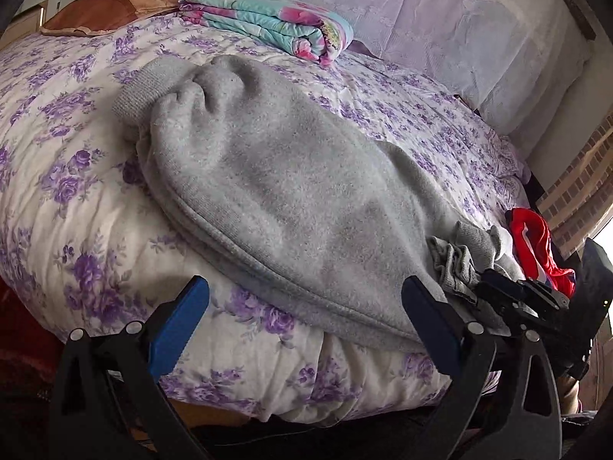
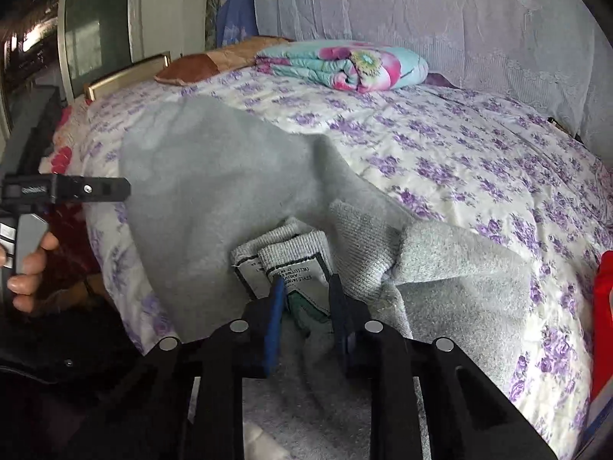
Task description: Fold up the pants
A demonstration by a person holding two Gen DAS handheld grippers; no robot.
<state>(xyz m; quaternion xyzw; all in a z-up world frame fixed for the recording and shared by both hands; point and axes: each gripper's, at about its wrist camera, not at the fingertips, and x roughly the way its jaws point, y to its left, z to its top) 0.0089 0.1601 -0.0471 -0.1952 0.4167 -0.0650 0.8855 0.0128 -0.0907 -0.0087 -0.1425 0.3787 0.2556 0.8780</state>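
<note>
Grey sweatpants lie on the floral bed, legs stacked and running from the near right to the far left, with the ribbed cuffs at the far end. My left gripper is open at the near edge of the bed, its blue fingers either side of the pants' lower seam, holding nothing. In the right wrist view my right gripper is shut on the bunched waistband and its label. The pants spread away to the left. The right gripper also shows in the left wrist view.
A folded floral quilt and a brown pillow lie at the head of the bed. A red garment sits at the right edge of the bed. A white lace curtain hangs behind. The purple-flowered bedspread covers the mattress.
</note>
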